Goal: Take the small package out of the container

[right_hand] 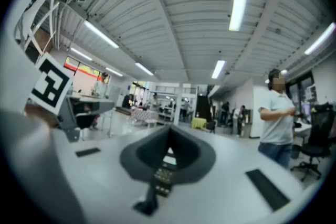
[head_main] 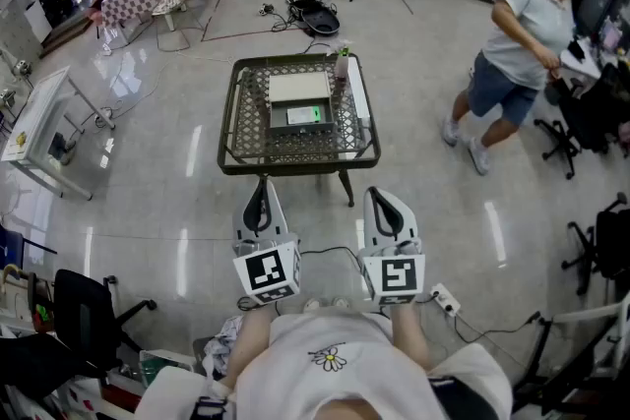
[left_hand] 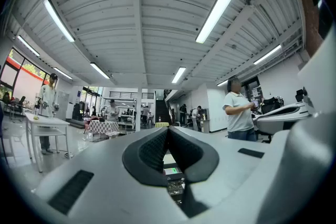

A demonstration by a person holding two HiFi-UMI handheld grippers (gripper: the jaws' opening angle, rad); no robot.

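Observation:
A low dark wicker table point(head_main: 246, 148) stands ahead of me in the head view. On it sits a white open container point(head_main: 298, 90) with a small green-tinted package point(head_main: 304, 116) at its near end. A bottle point(head_main: 342, 65) stands beside the container at the right. My left gripper point(head_main: 260, 186) and right gripper point(head_main: 380, 196) hover side by side close to my body, short of the table's near edge. Both are shut and hold nothing. In the left gripper view the jaws point(left_hand: 168, 129) meet at the tip, and in the right gripper view point(right_hand: 169, 129) too.
A person in a white shirt point(head_main: 520, 39) walks at the right, near office chairs point(head_main: 581, 118). A white table point(head_main: 39, 128) stands at the left. A power strip point(head_main: 444, 299) and cables lie on the floor by my right side. A black chair point(head_main: 84, 310) is at lower left.

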